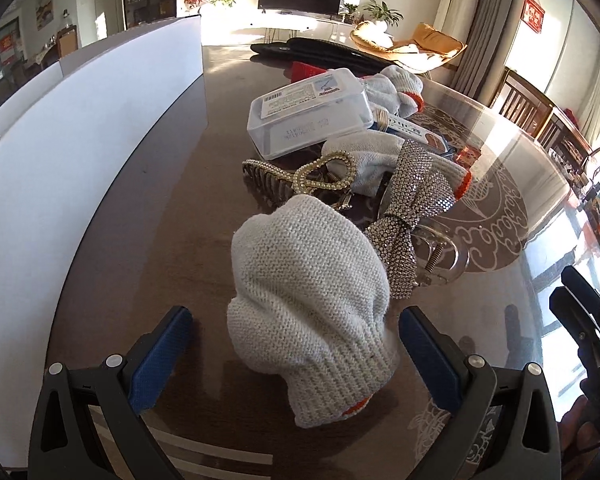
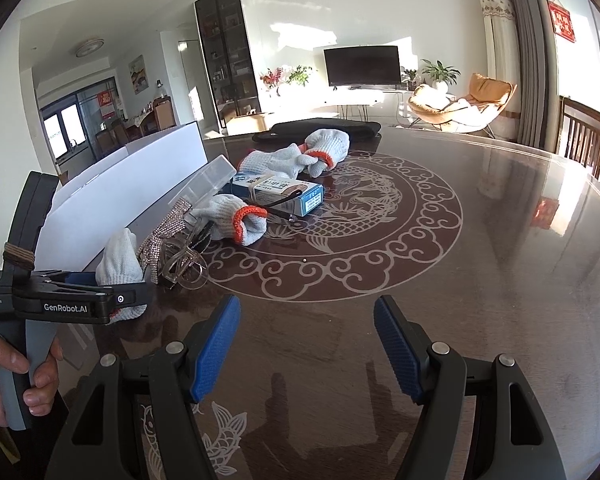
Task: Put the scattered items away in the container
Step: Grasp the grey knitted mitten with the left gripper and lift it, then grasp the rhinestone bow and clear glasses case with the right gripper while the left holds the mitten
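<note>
**Both tools spread wide above a cluttered counter**

The left tool point(image 1: 296, 360) is sitting with its blue-padded fingers point(image 1: 160, 356) well apart, straddling a white knitted work glove with an orange cuff point(image 1: 308, 312) without touching it. Only the left wrist view is showing the gold beaded hair claw point(image 1: 324, 174) just beyond that glove and the top label of the clear plastic lidded box point(image 1: 312, 114) farther off. The rhinestone bow hair clip point(image 1: 412, 220) is lying to the right of the glove, touching it.

Only the right wrist view is showing the blue and white cardboard carton point(image 2: 278, 192) and the far pair of white gloves point(image 2: 300, 156). The right tool point(image 2: 306, 344) is hovering over bare dark glossy counter point(image 2: 480, 280), fingers apart and gripping nothing, with wide open room to its right. A hand point(image 2: 8, 376) is gripping the left tool's grey handle at the left edge.

The tall white-walled container point(image 1: 80, 128) is standing along the left side of the counter, near the clutter, its inside hidden.
</note>
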`<act>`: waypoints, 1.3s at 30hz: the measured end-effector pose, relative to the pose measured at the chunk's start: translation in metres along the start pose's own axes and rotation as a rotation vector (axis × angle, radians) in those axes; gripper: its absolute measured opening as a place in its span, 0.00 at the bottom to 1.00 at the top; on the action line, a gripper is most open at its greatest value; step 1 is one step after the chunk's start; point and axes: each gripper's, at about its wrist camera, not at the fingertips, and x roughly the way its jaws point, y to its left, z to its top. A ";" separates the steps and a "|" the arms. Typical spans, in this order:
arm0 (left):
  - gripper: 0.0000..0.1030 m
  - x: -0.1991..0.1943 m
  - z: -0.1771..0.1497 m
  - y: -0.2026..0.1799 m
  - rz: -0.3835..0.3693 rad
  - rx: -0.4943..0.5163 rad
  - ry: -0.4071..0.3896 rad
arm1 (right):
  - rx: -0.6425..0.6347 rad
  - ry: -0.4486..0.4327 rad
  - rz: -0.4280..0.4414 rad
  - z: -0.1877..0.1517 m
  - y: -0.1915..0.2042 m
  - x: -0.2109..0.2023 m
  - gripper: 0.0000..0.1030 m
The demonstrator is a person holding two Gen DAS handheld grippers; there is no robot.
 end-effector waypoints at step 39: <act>0.42 -0.024 -0.022 0.026 -0.029 -0.102 -0.101 | 0.048 0.315 0.334 0.048 0.094 0.121 0.64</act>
